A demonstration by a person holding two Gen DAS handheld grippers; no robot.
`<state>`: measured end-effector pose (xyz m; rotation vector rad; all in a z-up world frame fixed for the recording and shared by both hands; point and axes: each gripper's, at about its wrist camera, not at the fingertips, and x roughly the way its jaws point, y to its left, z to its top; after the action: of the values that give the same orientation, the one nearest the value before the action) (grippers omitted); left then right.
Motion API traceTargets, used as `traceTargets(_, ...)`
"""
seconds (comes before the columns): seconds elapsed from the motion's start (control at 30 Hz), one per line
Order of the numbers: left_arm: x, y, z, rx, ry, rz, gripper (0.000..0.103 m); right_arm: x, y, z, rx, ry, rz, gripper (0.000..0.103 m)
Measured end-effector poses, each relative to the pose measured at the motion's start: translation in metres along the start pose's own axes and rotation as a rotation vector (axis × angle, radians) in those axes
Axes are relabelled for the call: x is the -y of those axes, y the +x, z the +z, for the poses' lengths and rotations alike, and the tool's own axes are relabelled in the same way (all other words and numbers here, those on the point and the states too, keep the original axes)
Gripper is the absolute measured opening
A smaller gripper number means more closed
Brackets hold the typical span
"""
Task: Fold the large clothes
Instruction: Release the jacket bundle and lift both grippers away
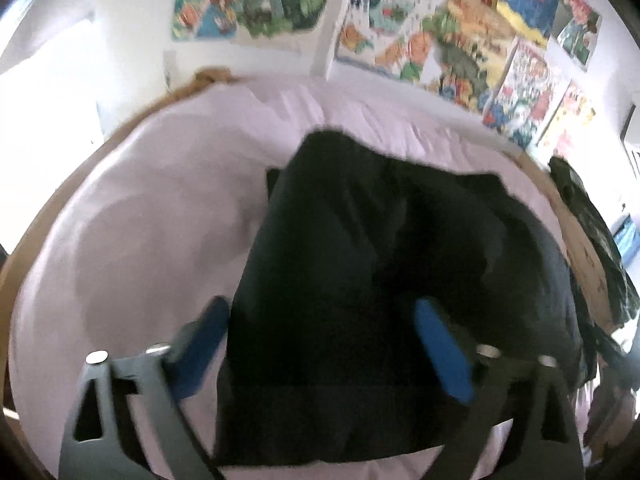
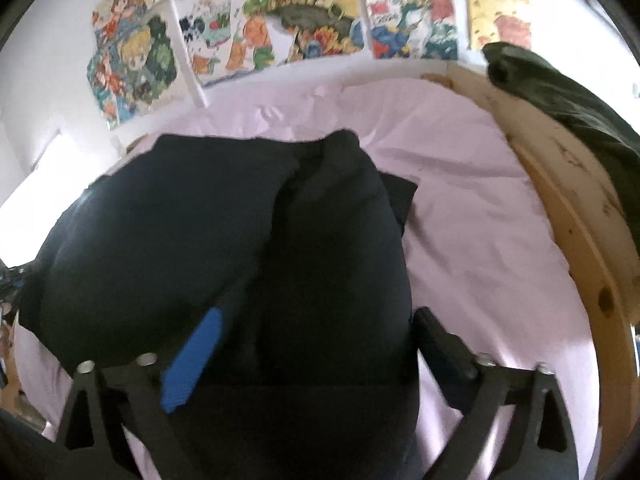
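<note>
1. Your left gripper [image 1: 322, 344] is spread wide, gripping nothing.
2. Your right gripper [image 2: 316, 344] is spread wide too.
3. The dark garment [image 1: 360, 264] lies bunched mid-frame on the pink sheet [image 1: 160, 208].

The big dark garment [image 1: 360, 260] lay in a lumpy heap in the middle of the bed [image 1: 160, 184] and filled the way ahead of both grippers. The left gripper [image 1: 324, 344] stood wide over its near end, and so did the right gripper [image 2: 316, 344]. The pink sheet [image 2: 472, 216] was bare toward the bed's right edge, and bare again toward its left edge. A wooden board [image 2: 560, 208] walled off the right edge, with what looked like dark cloth [image 2: 572, 100] draped on top. The wall with posters [image 2: 304, 20] closed the far edge.
</note>
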<state>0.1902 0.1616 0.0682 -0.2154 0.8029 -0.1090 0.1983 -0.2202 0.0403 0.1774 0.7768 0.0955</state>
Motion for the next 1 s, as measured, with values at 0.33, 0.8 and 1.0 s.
traceTargets(0.33,0.048,-0.067,-0.039,0.277,0.064,-0.035,0.101,-0.023,-0.052,-0.036,0.217,-0.038,-0.049,0.103)
traceTargets(0.8,0.122,-0.108,-0.152,0.378,0.187,0.096,0.101,-0.089,-0.115,-0.120,0.302,-0.116,0.010,0.103)
traceTargets(1.0,0.110,-0.110,-0.171,0.346,0.147,0.098,0.101,-0.099,-0.138,-0.137,0.336,-0.123,0.007,0.103)
